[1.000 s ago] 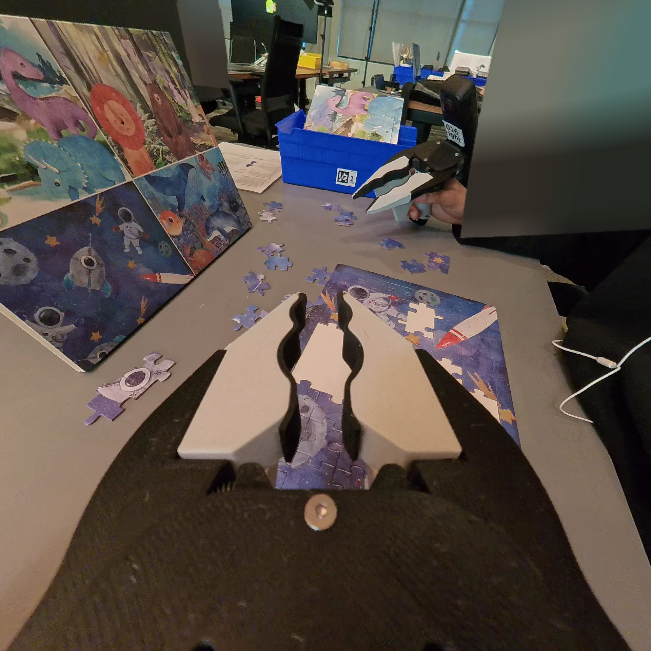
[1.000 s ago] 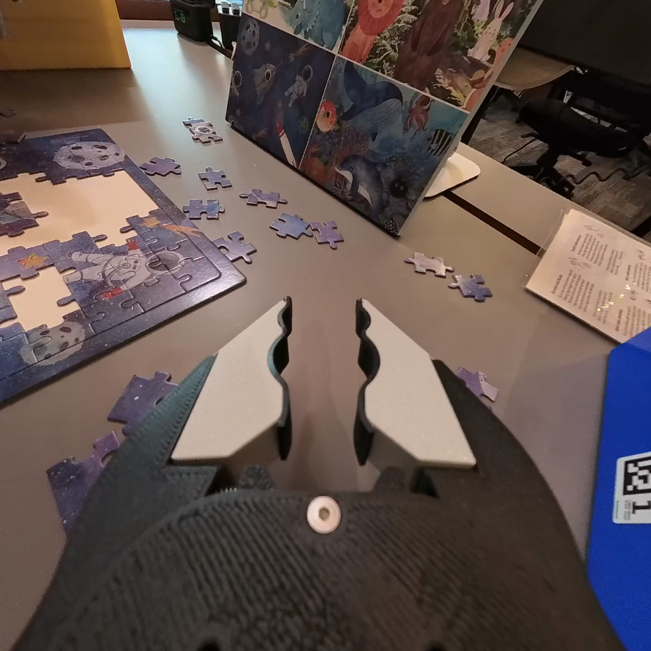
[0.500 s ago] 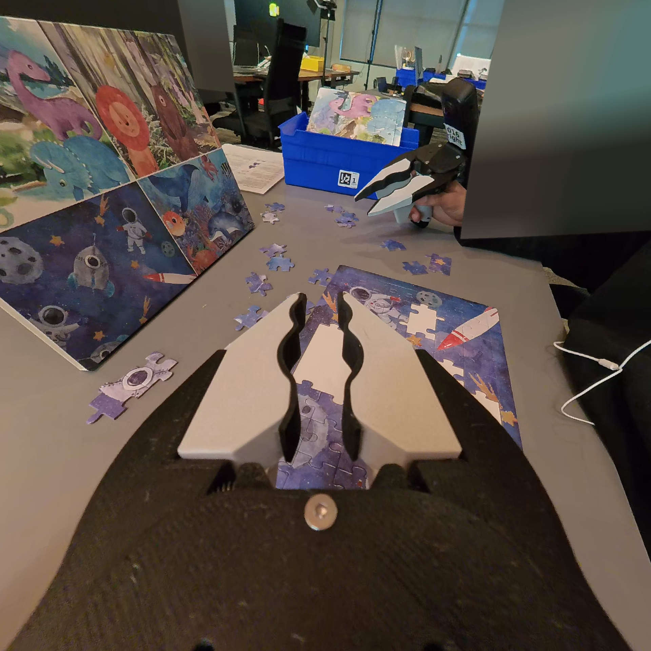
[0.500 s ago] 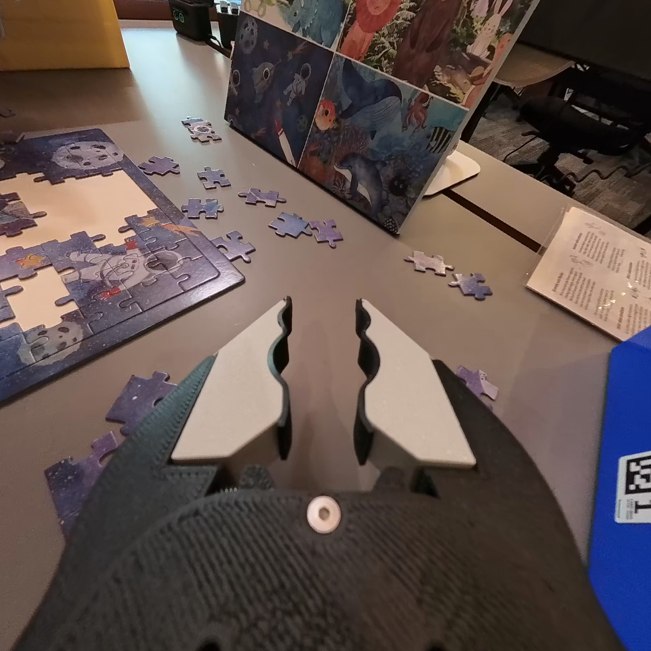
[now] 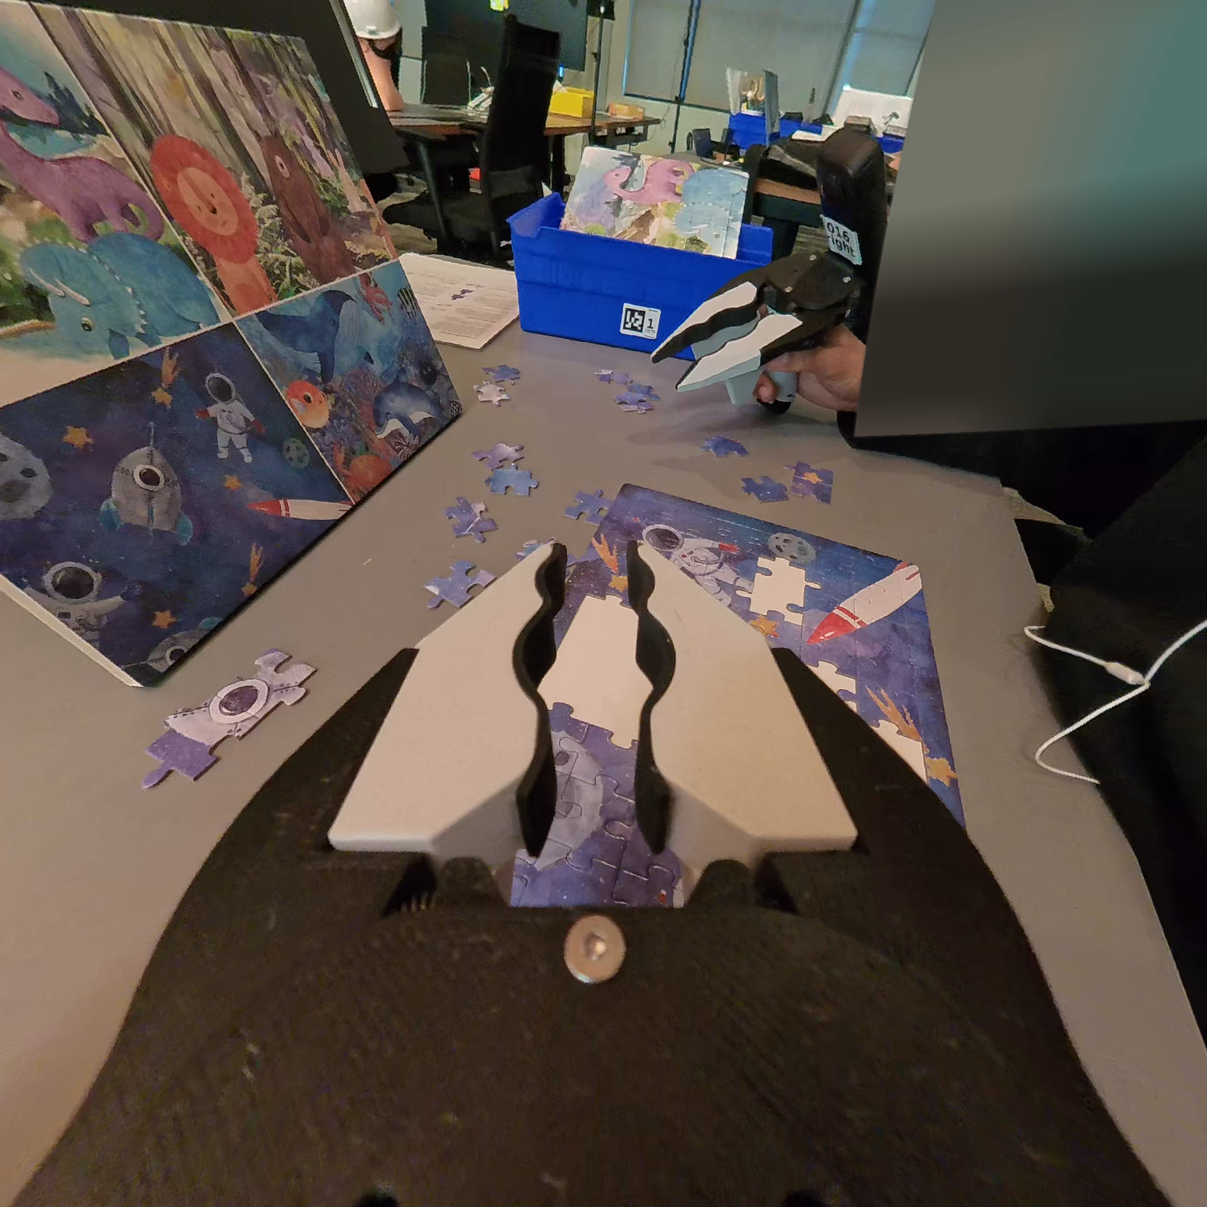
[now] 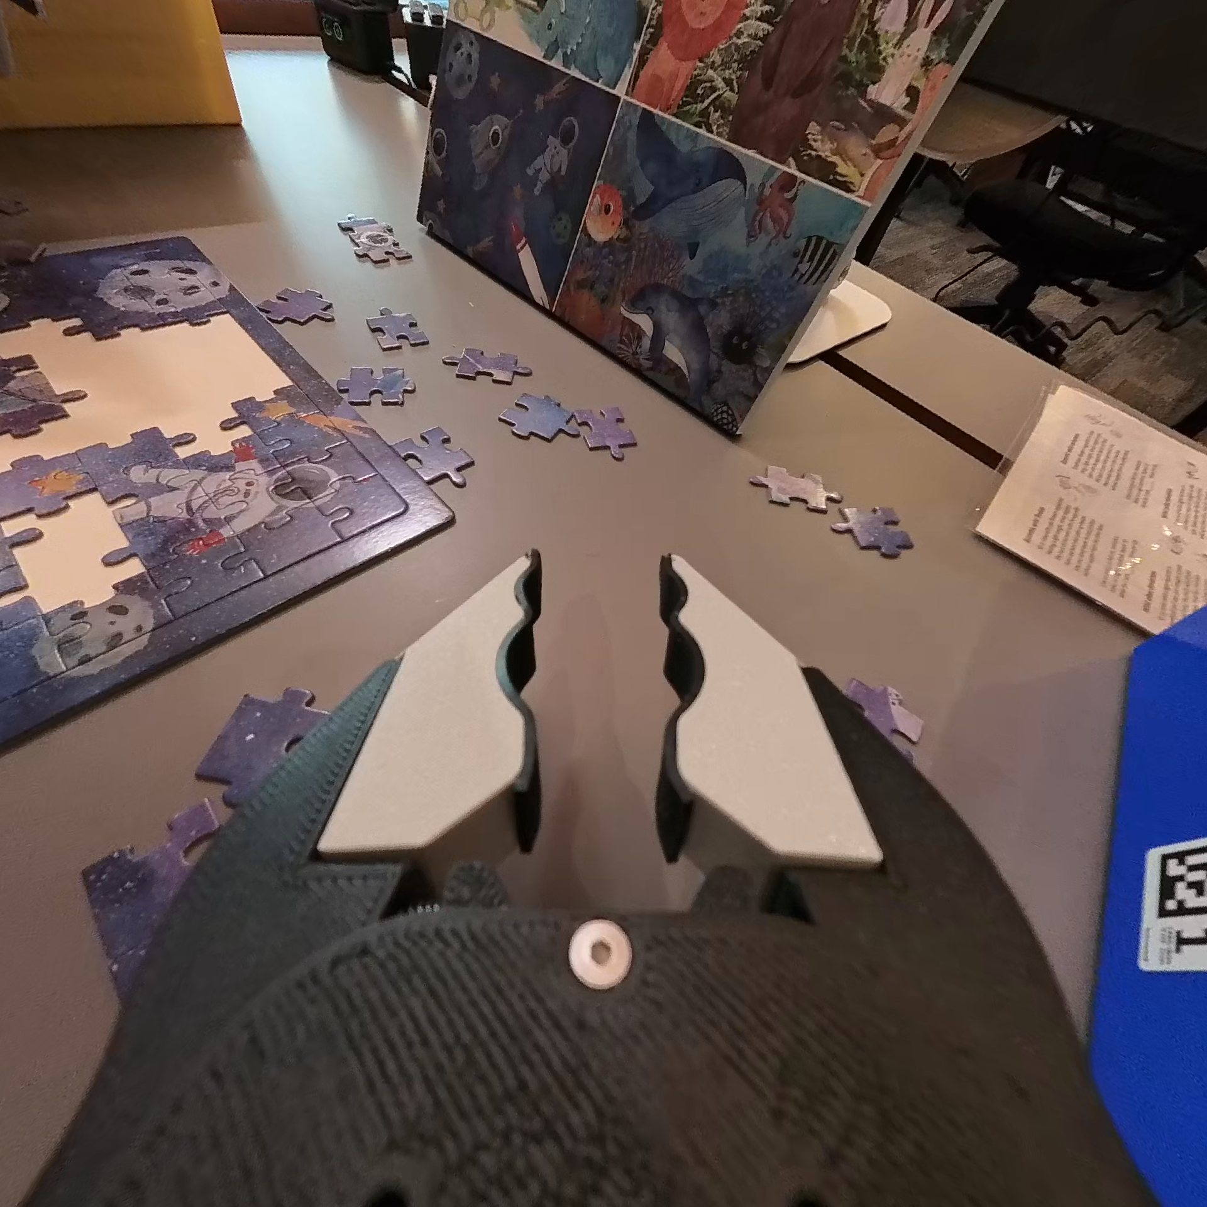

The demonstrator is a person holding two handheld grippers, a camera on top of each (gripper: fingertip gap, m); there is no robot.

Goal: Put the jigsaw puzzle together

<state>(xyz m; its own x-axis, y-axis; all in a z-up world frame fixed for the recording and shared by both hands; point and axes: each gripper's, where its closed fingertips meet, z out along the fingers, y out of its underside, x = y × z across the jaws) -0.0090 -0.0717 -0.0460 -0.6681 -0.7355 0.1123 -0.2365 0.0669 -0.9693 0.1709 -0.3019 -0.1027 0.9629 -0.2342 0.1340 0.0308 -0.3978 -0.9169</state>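
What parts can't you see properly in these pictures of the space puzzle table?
- Space puzzle: in the left wrist view its near part is hidden behind the left gripper; in the right wrist view the picture's left edge cuts it off.
- Blue bin: cut off by the right edge in the right wrist view.
- Printed sheet: its writing is too small.
- Person holding the right gripper: covered by a grey patch; only a hand shows.

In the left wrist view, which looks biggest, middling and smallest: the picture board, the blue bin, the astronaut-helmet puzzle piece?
1. Picture board, by far the largest.
2. Blue bin, though it sits farther off, so it may look smaller than it is.
3. Astronaut-helmet puzzle piece, smallest despite being nearest.
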